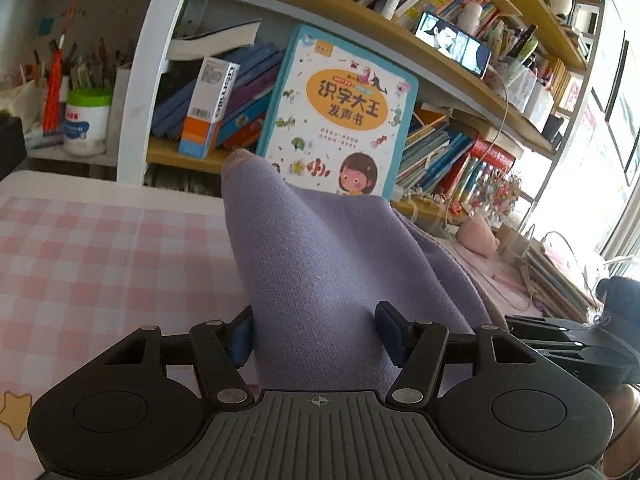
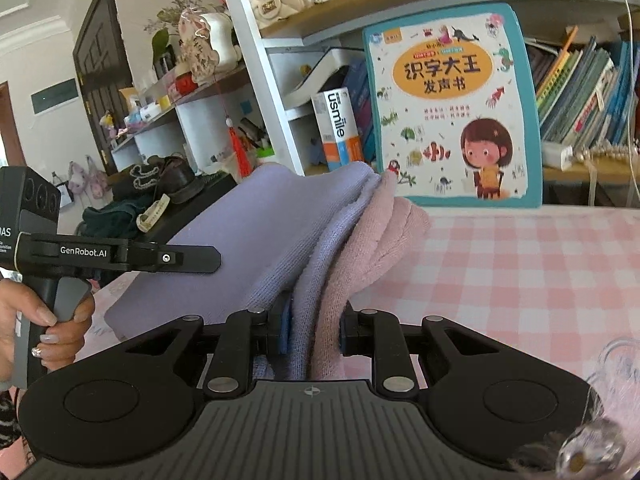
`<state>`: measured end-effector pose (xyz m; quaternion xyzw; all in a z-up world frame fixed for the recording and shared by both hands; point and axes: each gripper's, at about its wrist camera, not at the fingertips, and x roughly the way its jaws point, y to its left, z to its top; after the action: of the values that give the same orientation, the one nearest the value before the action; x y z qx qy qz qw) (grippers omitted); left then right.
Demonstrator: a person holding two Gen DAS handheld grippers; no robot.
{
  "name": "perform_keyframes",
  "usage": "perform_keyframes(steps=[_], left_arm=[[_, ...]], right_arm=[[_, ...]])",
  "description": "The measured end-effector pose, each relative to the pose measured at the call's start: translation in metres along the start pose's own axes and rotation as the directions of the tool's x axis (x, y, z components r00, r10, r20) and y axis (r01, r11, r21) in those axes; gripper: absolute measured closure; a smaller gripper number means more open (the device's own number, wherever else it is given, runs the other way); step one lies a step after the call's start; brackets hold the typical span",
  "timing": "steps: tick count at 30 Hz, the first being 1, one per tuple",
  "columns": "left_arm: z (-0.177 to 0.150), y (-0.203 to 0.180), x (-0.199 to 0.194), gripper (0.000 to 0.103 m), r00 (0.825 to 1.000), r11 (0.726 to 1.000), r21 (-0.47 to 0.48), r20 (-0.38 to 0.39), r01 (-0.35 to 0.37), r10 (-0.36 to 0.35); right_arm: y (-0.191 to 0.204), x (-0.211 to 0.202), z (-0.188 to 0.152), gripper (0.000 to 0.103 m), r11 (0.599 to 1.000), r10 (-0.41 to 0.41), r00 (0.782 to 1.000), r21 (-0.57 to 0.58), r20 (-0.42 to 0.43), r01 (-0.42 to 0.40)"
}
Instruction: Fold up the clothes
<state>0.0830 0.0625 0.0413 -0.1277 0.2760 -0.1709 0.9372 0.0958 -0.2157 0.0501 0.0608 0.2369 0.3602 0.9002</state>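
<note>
I have both grippers clamped on the purple garment (image 1: 320, 264), left gripper (image 1: 316, 336) wider on a thick bunch, right gripper (image 2: 314, 330) nearly closed, holding it above the checked tablecloth (image 1: 100, 256) for folding.

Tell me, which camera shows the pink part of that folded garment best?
The right wrist view: the garment's pink layers lie bunched beside the purple ones, pinched in the right gripper. The left wrist view shows mostly purple knit, with only a pink tip and edge.
</note>
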Motion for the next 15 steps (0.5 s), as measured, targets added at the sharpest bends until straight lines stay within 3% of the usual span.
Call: perform_keyframes(steps=[15], left_arm=[[0.031,0.027,0.029,0.043,0.999,0.999,-0.041,0.026,-0.028,0.030]], right_arm=[[-0.010,0.046,0.033,0.083,0.996,-0.014,1.000,-0.086,0.015,0.015]])
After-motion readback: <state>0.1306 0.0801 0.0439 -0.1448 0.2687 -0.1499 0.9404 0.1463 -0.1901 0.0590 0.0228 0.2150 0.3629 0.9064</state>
